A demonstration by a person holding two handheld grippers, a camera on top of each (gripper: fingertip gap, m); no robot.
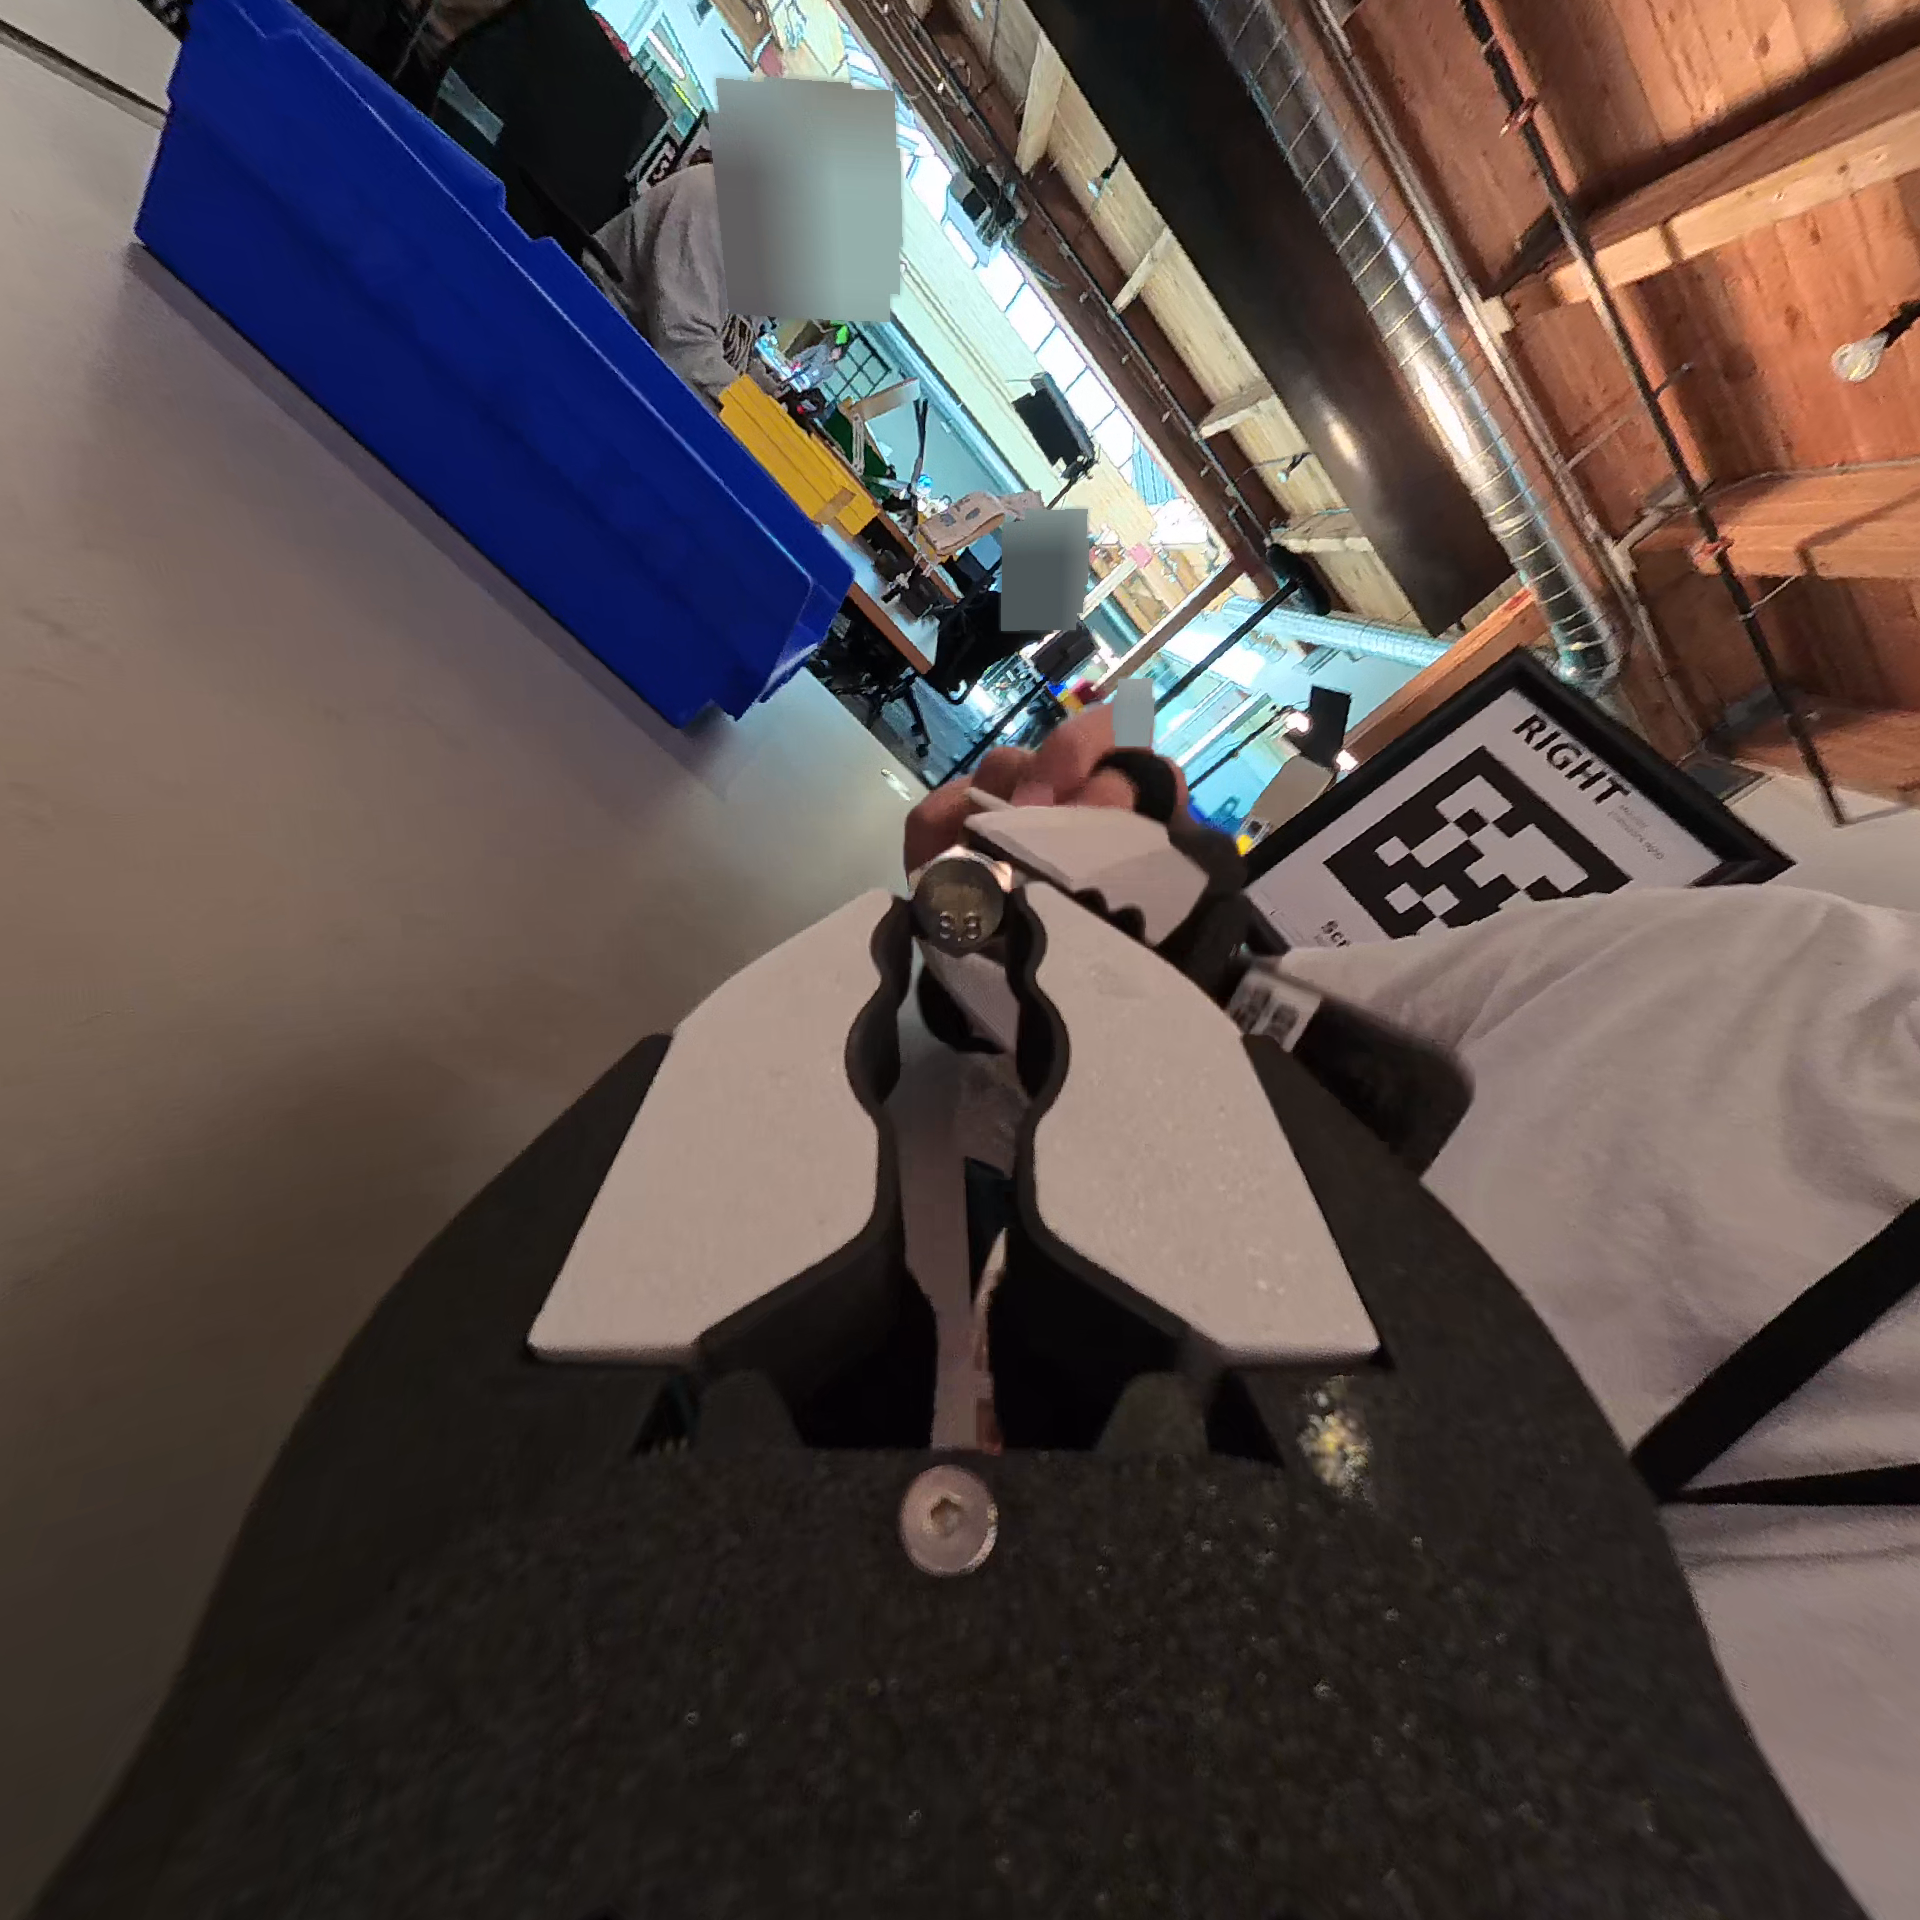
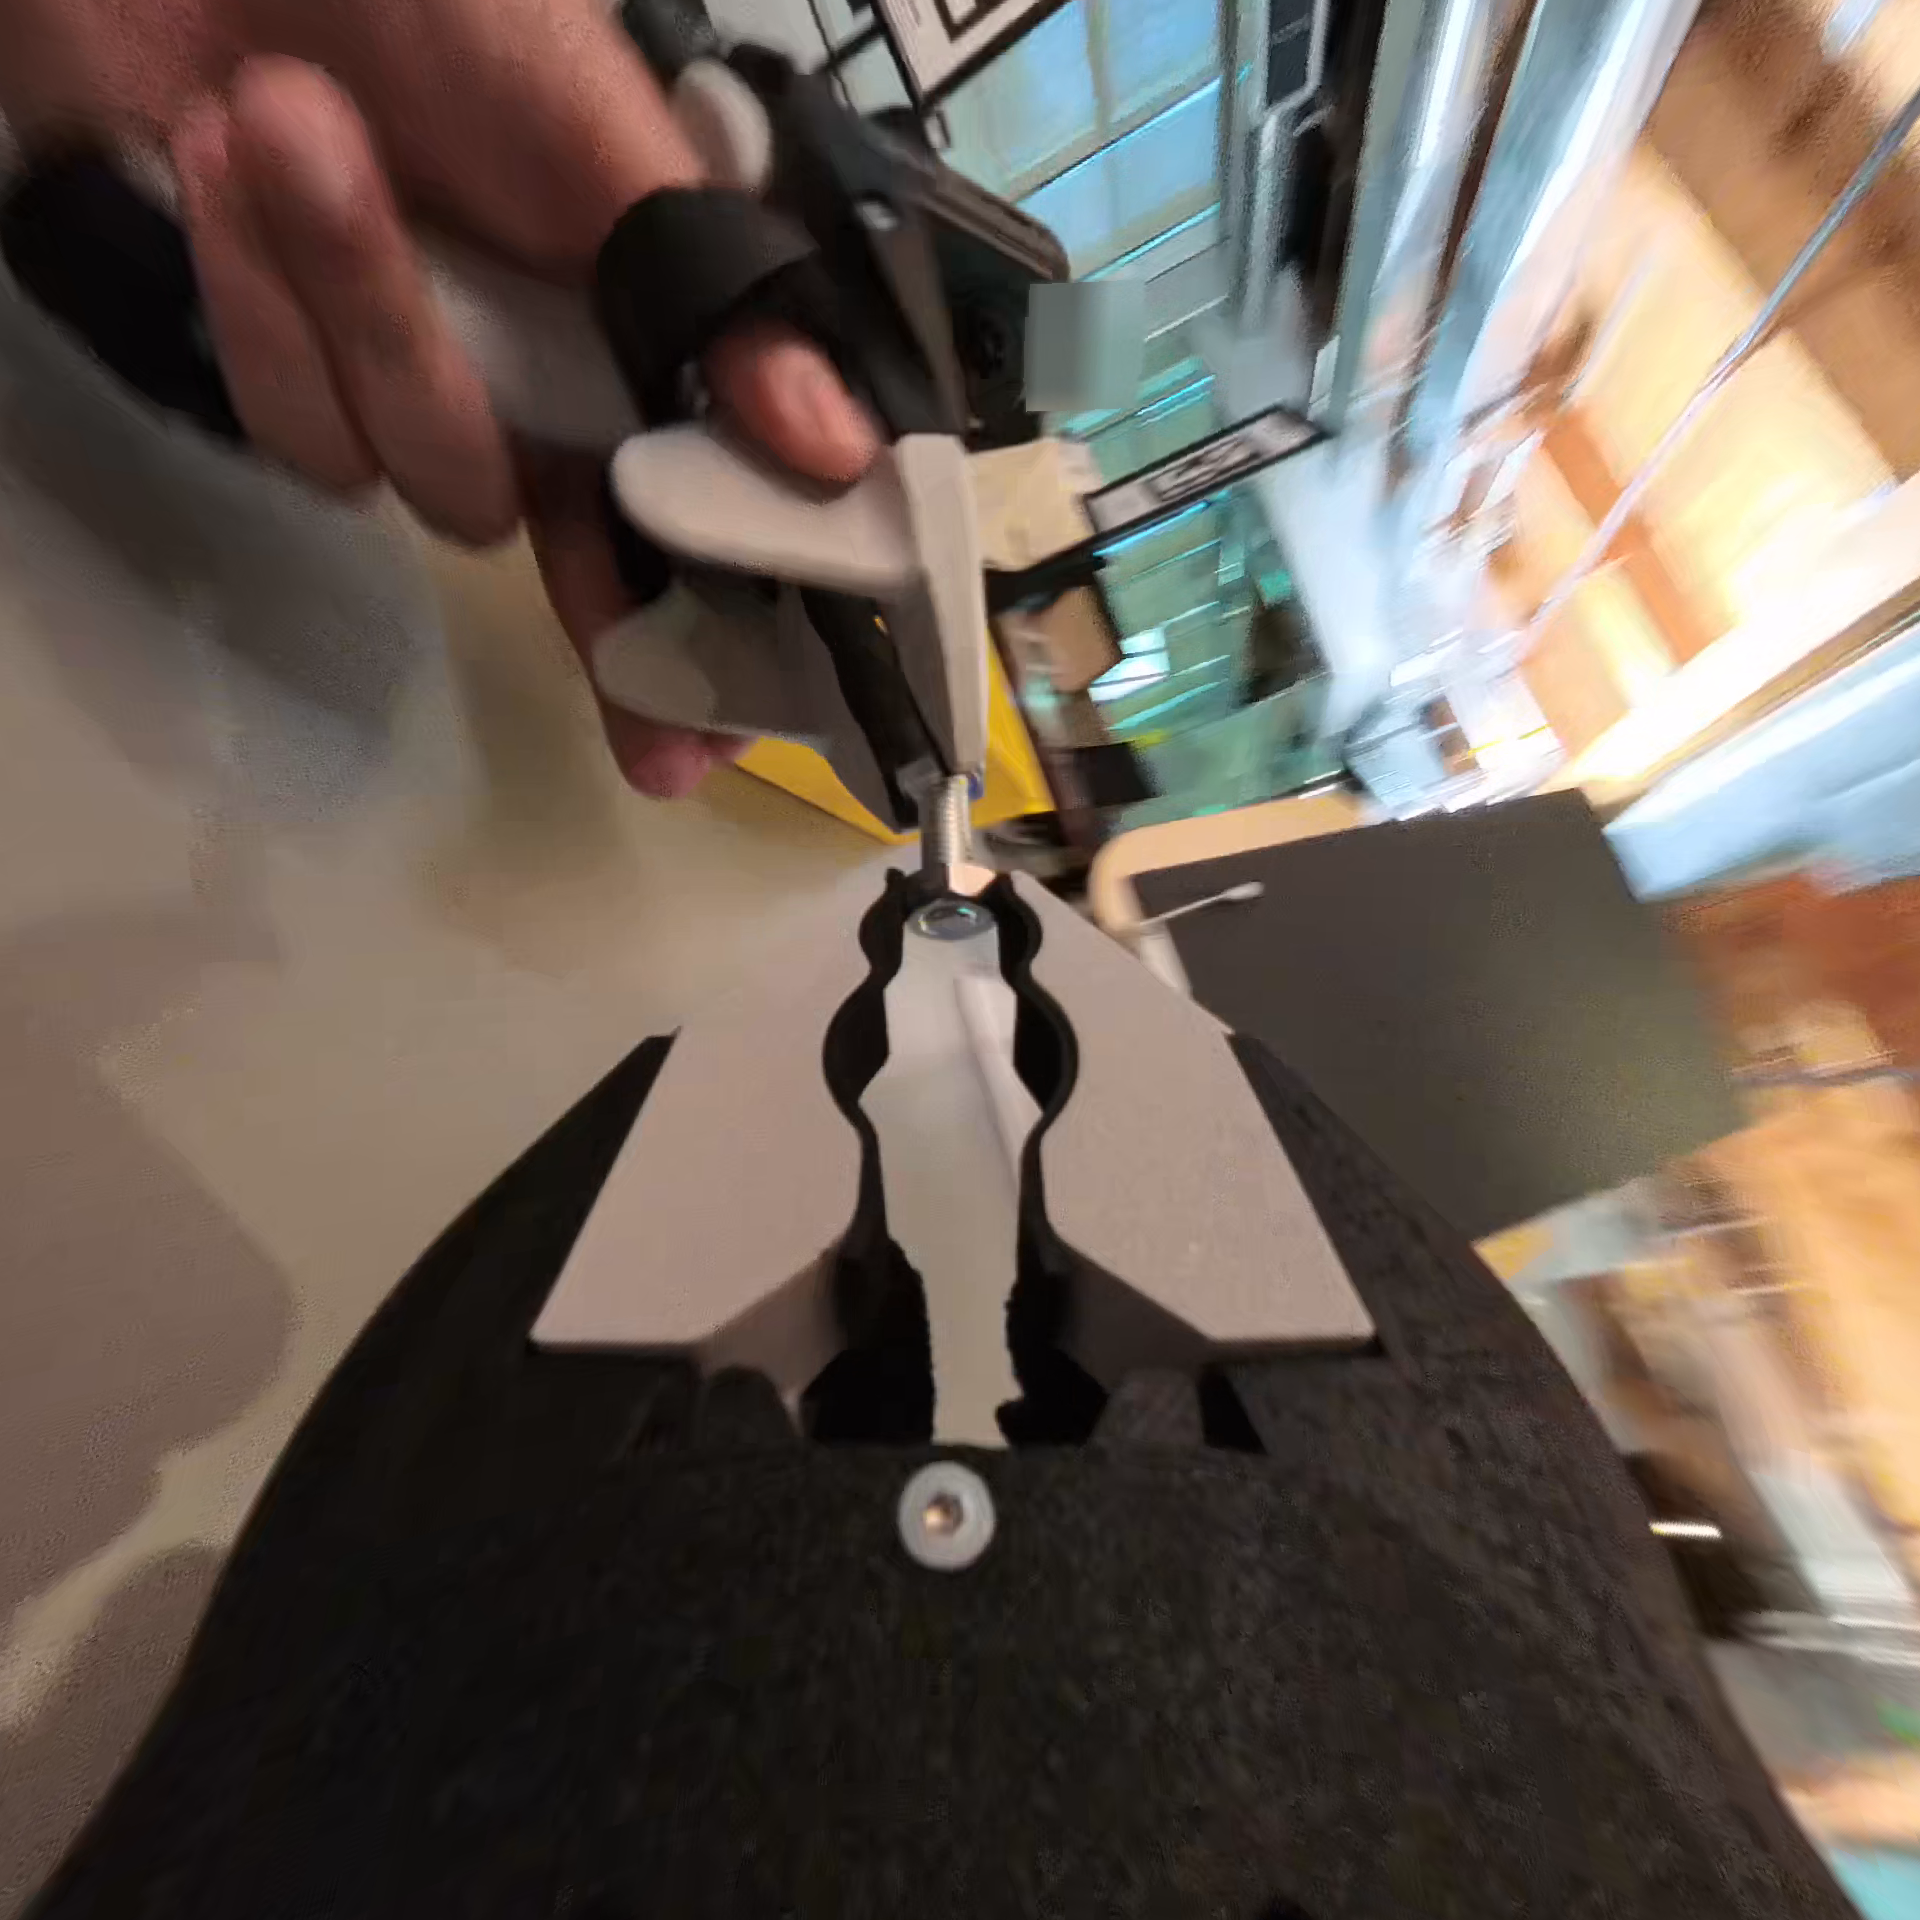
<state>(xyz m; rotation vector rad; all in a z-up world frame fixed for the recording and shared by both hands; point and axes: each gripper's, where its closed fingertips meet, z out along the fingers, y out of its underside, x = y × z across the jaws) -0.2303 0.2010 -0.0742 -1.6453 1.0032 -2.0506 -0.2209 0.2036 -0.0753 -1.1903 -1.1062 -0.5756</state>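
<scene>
Two grippers, left gripper [image 1: 961, 925] pinching bolt [image 1: 958, 914], head toward camera

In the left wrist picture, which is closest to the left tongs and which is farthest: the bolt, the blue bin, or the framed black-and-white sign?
1. The bolt: gripped right at the tips of the left tongs.
2. The framed black-and-white sign: off to the right, behind the other gripper.
3. The blue bin: on the table, far off to the upper left.
</scene>
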